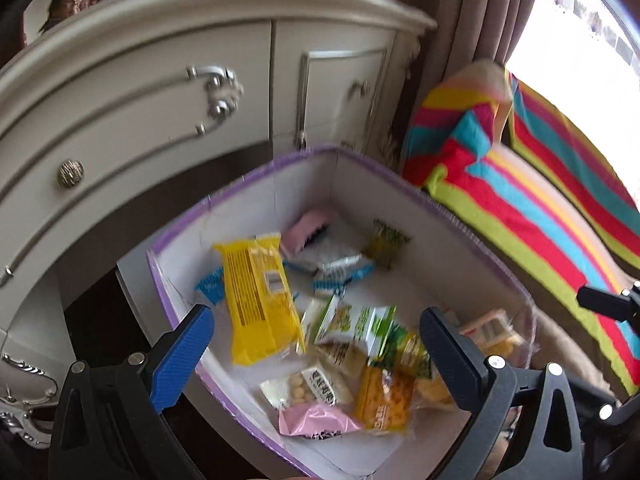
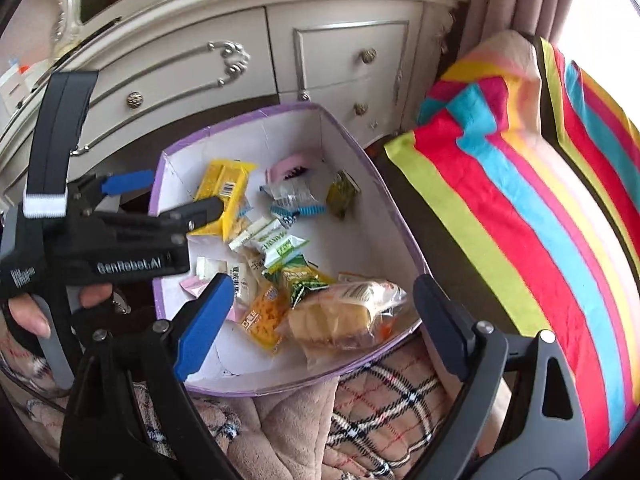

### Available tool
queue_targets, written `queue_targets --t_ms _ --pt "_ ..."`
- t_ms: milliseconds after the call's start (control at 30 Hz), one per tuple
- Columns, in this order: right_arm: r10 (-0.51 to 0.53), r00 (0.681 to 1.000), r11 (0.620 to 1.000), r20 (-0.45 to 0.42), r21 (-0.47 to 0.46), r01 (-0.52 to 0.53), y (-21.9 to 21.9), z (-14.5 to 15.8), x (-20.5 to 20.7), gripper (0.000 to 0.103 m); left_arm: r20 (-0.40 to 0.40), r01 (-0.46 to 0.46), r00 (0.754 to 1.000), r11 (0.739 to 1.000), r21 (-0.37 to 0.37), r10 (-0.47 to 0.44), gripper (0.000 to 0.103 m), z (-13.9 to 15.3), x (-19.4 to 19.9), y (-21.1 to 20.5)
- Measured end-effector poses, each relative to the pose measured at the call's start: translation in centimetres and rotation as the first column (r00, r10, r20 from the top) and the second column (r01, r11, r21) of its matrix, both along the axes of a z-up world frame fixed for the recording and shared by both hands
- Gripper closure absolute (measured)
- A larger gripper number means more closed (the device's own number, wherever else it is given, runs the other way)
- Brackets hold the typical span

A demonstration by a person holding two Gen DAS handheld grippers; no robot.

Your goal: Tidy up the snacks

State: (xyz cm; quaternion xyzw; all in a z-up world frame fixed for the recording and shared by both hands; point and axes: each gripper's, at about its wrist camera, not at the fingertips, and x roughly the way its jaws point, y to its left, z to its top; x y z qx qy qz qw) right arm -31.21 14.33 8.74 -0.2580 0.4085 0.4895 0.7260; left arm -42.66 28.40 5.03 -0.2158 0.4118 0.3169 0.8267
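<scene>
Soft surface covered with a beige quilt (image 2: 280, 420), stitched in squares. Lying directly on it, a white cardboard box (image 2: 304, 384) with a purple rim, open at the top; near side of the box resting on the quilt. Under the near right corner of the box, a checked cloth (image 2: 384, 400) in black, white and red, touching the box. To the right of the box, just beside it, a striped blanket (image 2: 520, 220) in red, blue, yellow and green, piled higher than the box rim. Support under the far side of the box not possible to tell.
</scene>
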Motion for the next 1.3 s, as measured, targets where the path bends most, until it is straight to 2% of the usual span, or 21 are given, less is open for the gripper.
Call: queue_targets --t_ms 267,1300 --pt "-0.012 1.000 0.999 0.006 -0.034 0.012 0.2 -0.9 -0.1 0.011 -0.019 0.006 1.000 1.000 -0.024 -0.006 0.000 -1.5 0.0 0.1" --pt "-0.014 1.000 0.999 0.014 -0.031 0.015 0.0 -0.8 -0.1 0.011 -0.030 0.031 0.999 0.999 -0.009 -0.031 0.000 -1.1 0.5 -0.1"
